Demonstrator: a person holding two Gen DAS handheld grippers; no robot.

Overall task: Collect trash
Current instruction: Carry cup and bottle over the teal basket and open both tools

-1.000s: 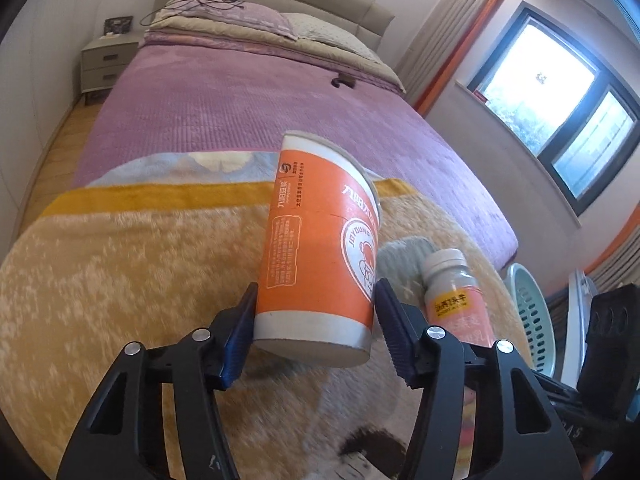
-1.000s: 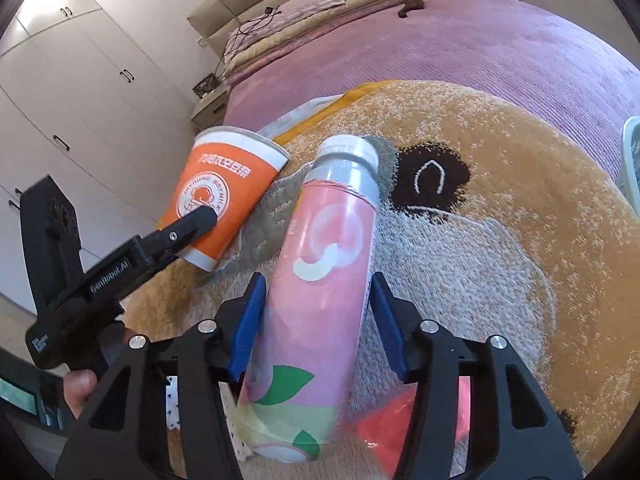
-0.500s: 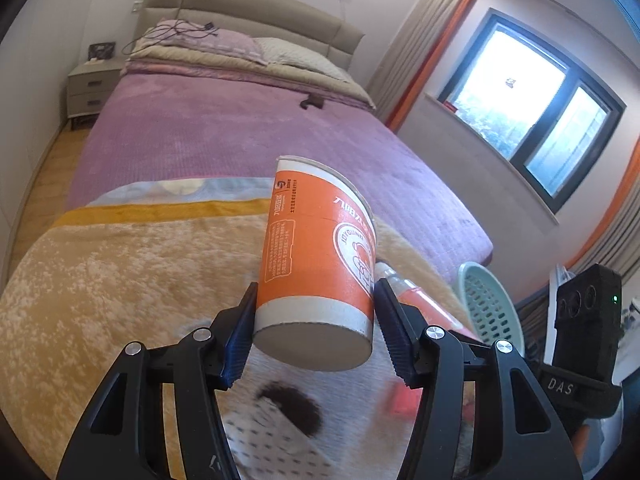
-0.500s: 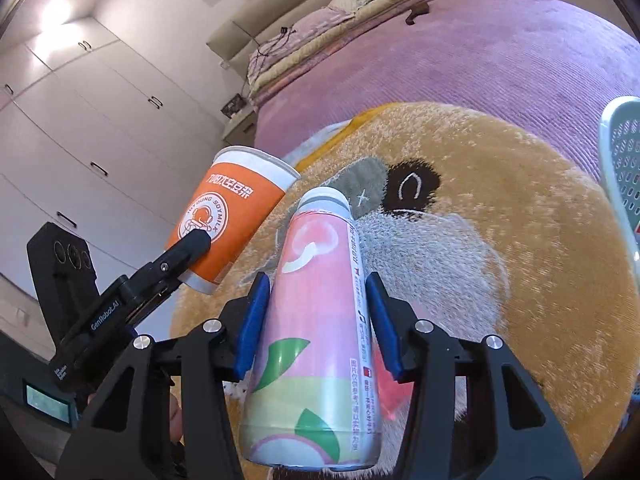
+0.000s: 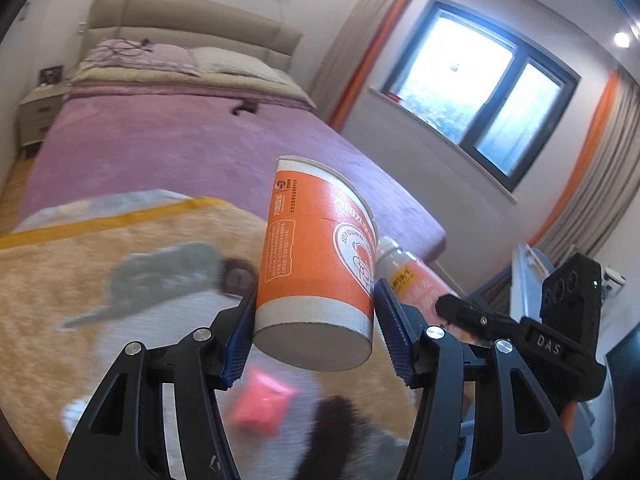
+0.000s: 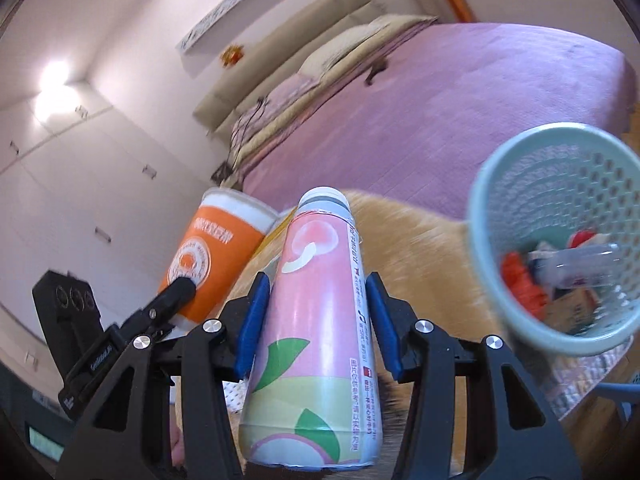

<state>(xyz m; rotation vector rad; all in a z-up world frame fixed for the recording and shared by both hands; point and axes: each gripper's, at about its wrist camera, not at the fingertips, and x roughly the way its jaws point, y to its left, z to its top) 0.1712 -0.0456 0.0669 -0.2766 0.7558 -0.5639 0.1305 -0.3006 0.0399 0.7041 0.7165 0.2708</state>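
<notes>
My left gripper (image 5: 316, 332) is shut on an orange and white paper cup (image 5: 316, 256), held in the air above the bed, base toward the camera. My right gripper (image 6: 316, 320) is shut on a pink peach-drink bottle (image 6: 320, 312) with a grey cap, also lifted. The cup also shows at the left of the right wrist view (image 6: 208, 256), and the bottle at the right of the left wrist view (image 5: 412, 276). A light green mesh trash basket (image 6: 492, 240) holding several pieces of trash is to the right of the bottle.
A tan plush blanket (image 5: 60, 280) with a grey and dark animal pattern covers the near end of the purple bed (image 5: 160, 148). A pink packet (image 5: 262, 400) lies on it below the cup. A window (image 5: 480, 92) is on the right wall, white wardrobes (image 6: 80, 200) on the left.
Both grippers have lifted their items higher off the blanket and swung right. The mesh basket has come into the right wrist view. The pink packet now shows below the cup.
</notes>
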